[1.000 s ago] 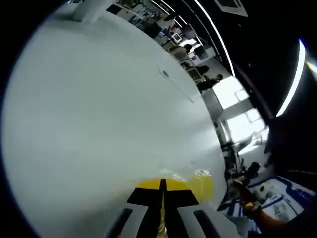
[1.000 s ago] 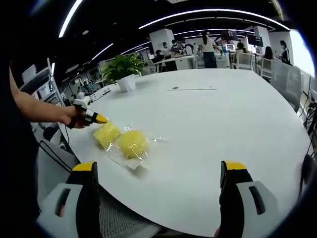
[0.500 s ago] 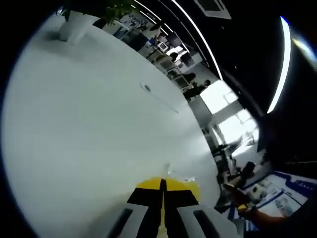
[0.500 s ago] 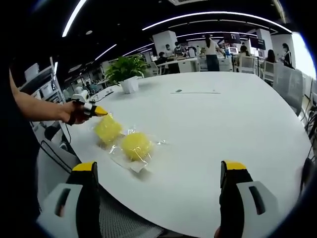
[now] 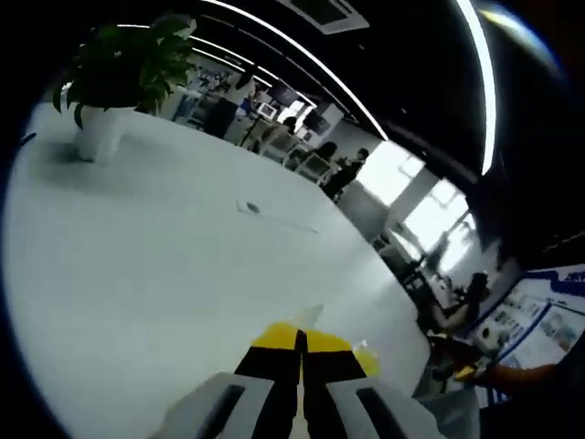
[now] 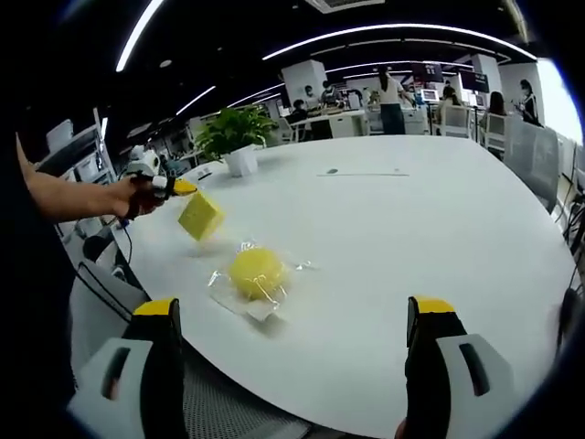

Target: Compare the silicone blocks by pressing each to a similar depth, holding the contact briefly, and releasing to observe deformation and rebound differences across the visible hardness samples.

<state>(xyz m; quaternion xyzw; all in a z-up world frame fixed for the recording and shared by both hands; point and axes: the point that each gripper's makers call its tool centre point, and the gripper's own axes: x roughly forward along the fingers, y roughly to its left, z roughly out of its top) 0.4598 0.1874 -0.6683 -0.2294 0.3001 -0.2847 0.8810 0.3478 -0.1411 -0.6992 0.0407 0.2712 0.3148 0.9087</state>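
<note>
A square yellow silicone block (image 6: 201, 216) in a clear wrap hangs above the white table (image 6: 411, 229), tilted. My left gripper (image 6: 179, 187) is shut on its upper corner, with a person's hand behind it. In the left gripper view the shut left gripper (image 5: 299, 343) covers most of that block; a yellow bit (image 5: 367, 359) peeks out to the right. A round yellow block (image 6: 255, 273) in a clear bag lies on the table. My right gripper (image 6: 293, 307) stands open near the table's front edge, apart from both blocks.
A potted plant (image 6: 236, 133) stands at the table's far left, also seen as the plant (image 5: 119, 78) in the left gripper view. A small dark mark (image 6: 332, 171) lies mid-table. Desks and people fill the room behind. The table edge runs just under my right jaws.
The left gripper has lifted the square block off the table and away from the round one. The round block stays on the table. My right gripper has stayed open and still.
</note>
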